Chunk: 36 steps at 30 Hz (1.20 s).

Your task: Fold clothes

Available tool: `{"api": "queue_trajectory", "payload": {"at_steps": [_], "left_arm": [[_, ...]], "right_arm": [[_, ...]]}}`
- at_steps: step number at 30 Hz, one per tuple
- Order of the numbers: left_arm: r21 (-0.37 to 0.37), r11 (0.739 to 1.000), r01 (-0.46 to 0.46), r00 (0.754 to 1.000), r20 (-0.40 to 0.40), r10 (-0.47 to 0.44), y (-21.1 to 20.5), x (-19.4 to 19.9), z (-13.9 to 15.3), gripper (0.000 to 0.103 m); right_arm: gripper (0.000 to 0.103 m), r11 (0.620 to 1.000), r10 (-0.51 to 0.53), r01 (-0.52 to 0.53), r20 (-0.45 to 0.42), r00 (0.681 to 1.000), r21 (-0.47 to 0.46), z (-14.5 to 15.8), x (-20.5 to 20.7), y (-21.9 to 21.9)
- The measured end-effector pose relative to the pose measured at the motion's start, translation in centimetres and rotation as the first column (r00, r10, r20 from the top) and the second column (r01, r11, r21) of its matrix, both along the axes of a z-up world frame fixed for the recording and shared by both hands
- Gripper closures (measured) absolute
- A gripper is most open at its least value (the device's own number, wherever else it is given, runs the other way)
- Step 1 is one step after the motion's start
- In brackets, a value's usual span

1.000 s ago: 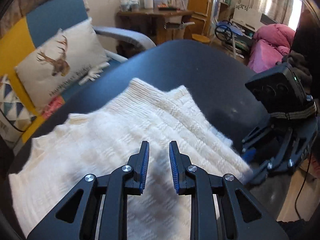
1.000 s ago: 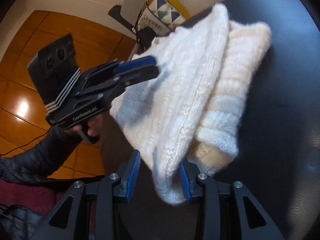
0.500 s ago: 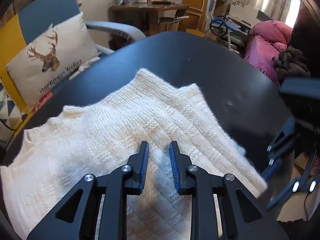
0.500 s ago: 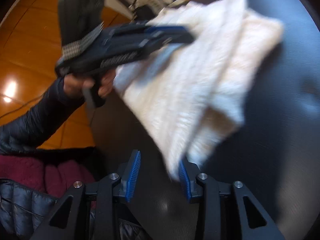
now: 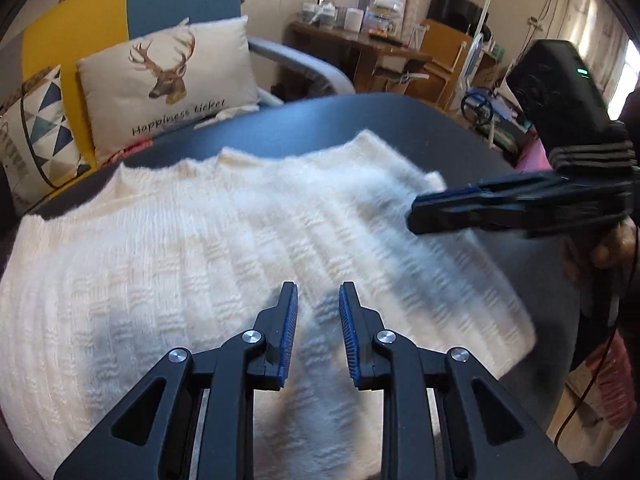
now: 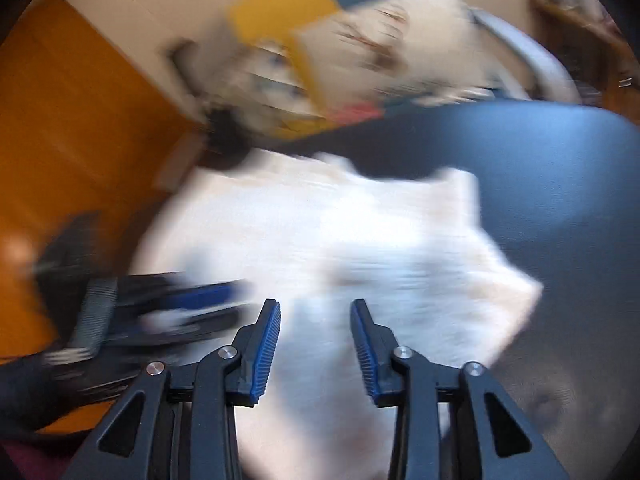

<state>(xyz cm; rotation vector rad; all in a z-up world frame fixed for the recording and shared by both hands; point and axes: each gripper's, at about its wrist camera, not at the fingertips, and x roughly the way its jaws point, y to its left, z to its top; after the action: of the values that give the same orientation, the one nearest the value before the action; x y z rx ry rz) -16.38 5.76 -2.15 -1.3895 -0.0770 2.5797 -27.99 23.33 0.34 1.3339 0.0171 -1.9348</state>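
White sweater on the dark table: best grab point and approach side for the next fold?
Judging by its pose, take the white sweater at its free right corner, near the dark table edge. Come in low from the right with the right tongs, which are open. That corner juts out with bare table beside it.

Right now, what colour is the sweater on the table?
Creamy white sweater, clearest in the left wrist view.

The left wrist view looks low and close over the white sweater (image 5: 240, 264) toward the sofa (image 5: 132, 12). The blurred right wrist view faces likewise; both share sweater and dark worktop (image 5: 360, 120).
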Motion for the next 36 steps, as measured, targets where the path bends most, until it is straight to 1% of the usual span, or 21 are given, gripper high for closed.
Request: {"api": "queue_trajectory", "payload": {"at_steps": [1,3,4,5,6,7,8,10,14,17,18,19,20,23,25,26,27,30,32,33,36], "left_arm": [[0.017,1.000,0.000,1.000,0.001,0.000,-0.2,0.1,-0.4,0.079],[0.060,0.998,-0.008,1.000,-0.009,0.009,-0.6,0.3,-0.5,0.079],[0.083,0.996,-0.012,1.000,-0.010,0.013,-0.8,0.3,-0.5,0.079],[0.115,0.993,-0.025,1.000,-0.013,0.026,-1.2,0.4,-0.1,0.079],[0.151,0.988,-0.039,0.999,-0.018,0.042,-1.7,0.6,0.3,0.079],[0.165,0.985,-0.051,0.998,-0.027,0.056,-2.1,1.0,0.7,0.079],[0.173,0.983,-0.062,0.997,-0.039,0.069,-2.6,1.5,1.1,0.079],[0.190,0.976,-0.108,0.991,-0.060,0.121,-4.4,3.1,1.8,0.078],[0.224,0.950,-0.218,0.965,-0.095,0.243,-9.9,7.7,3.2,0.078],[0.258,0.914,-0.314,0.929,-0.117,0.352,-16.6,12.5,4.4,0.078],[0.271,0.900,-0.342,0.915,-0.122,0.384,-19.0,14.1,4.8,0.077],[0.276,0.892,-0.359,0.906,-0.125,0.403,-21.1,15.5,5.2,0.069],[0.271,0.890,-0.367,0.904,-0.120,0.409,-23.5,16.9,5.5,0.066],[0.267,0.899,-0.347,0.923,-0.075,0.378,-27.9,18.8,5.2,0.064],[0.264,0.918,-0.296,0.946,-0.050,0.320,-29.6,18.9,4.5,0.062],[0.264,0.927,-0.267,0.957,-0.040,0.287,-29.7,18.6,4.2,0.062],[0.286,0.934,-0.216,0.972,-0.028,0.233,-29.7,17.9,3.7,0.062],[0.340,0.937,-0.078,0.996,-0.022,0.090,-28.9,16.0,2.4,0.062],[0.334,0.942,-0.033,0.999,-0.019,0.042,-28.6,14.9,1.5,0.062],[0.349,0.937,-0.004,1.000,-0.011,0.009,-28.5,14.1,0.9,0.062],[0.375,0.927,0.012,1.000,-0.018,-0.005,-29.0,12.8,0.0,0.062]], "right_arm": [[0.076,0.999,-0.037,0.037,0.002,0.999,0.019,-0.6,-0.5,0.7],[0.085,0.993,-0.109,0.108,0.011,0.994,0.038,-1.8,-1.5,2.4],[0.096,0.989,-0.146,0.146,0.034,0.989,0.026,-1.9,-1.8,3.3],[0.098,0.986,-0.164,0.163,0.032,0.986,0.033,-1.6,-1.8,3.6],[0.098,0.983,-0.180,0.179,0.026,0.983,0.042,-1.2,-1.7,3.8],[0.094,0.980,-0.196,0.195,0.021,0.980,0.051,-0.9,-1.7,4.0],[0.093,0.984,-0.175,0.174,0.024,0.984,0.044,-0.8,-1.2,3.0],[0.079,0.992,-0.126,0.125,0.032,0.992,0.026,-0.7,-0.1,0.7],[0.078,1.000,-0.026,0.027,0.046,0.999,-0.012,-0.5,2.0,-3.8],[0.078,0.998,0.049,-0.047,0.053,0.997,-0.040,-0.3,3.6,-7.2],[0.078,0.996,0.074,-0.071,0.055,0.996,-0.050,-0.3,4.1,-8.4],[0.078,0.994,0.099,-0.096,0.057,0.993,-0.060,-0.2,4.7,-9.5],[0.078,0.990,0.124,-0.120,0.058,0.991,-0.069,-0.2,5.2,-10.6],[0.078,0.976,0.198,-0.192,0.062,0.978,-0.099,0.0,6.8,-14.0],[0.078,0.981,0.189,-0.185,0.065,0.980,-0.062,-0.2,7.1,-14.6],[0.078,0.983,0.182,-0.180,0.067,0.981,-0.043,-0.3,7.2,-14.8],[0.078,0.984,0.176,-0.175,0.068,0.982,-0.024,-0.5,7.4,-15.1],[0.078,0.987,0.157,-0.159,0.079,0.984,0.029,-0.9,7.5,-15.8],[0.078,0.988,0.143,-0.148,0.095,0.985,0.046,-1.3,7.3,-16.1],[0.078,0.989,0.136,-0.142,0.102,0.985,0.048,-1.5,7.2,-16.1],[0.078,0.990,0.128,-0.133,0.111,0.986,0.039,-1.7,7.1,-15.9]]}}
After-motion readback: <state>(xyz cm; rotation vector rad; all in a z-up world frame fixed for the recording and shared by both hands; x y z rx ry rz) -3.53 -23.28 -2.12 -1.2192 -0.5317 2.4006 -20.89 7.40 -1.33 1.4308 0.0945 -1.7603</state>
